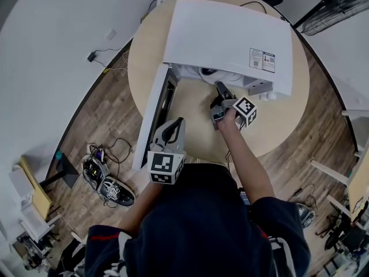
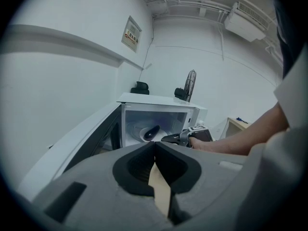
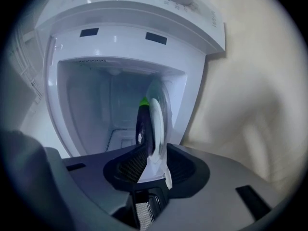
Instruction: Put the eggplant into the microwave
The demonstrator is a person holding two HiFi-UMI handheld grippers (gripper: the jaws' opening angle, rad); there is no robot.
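The white microwave stands on the round table with its door swung open to the left. Inside the cavity a dark purple eggplant with a green stem lies on a white plate. In the right gripper view the eggplant and the plate appear edge-on, because that gripper is rolled sideways. My right gripper reaches to the cavity's mouth, and its jaws are shut on the plate's near rim. My left gripper hangs in front of the door, shut and holding nothing.
The beige round table extends in front of and to the right of the microwave. On the wooden floor at the left lie cables and a pair of shoes. A standing fan is at the back right.
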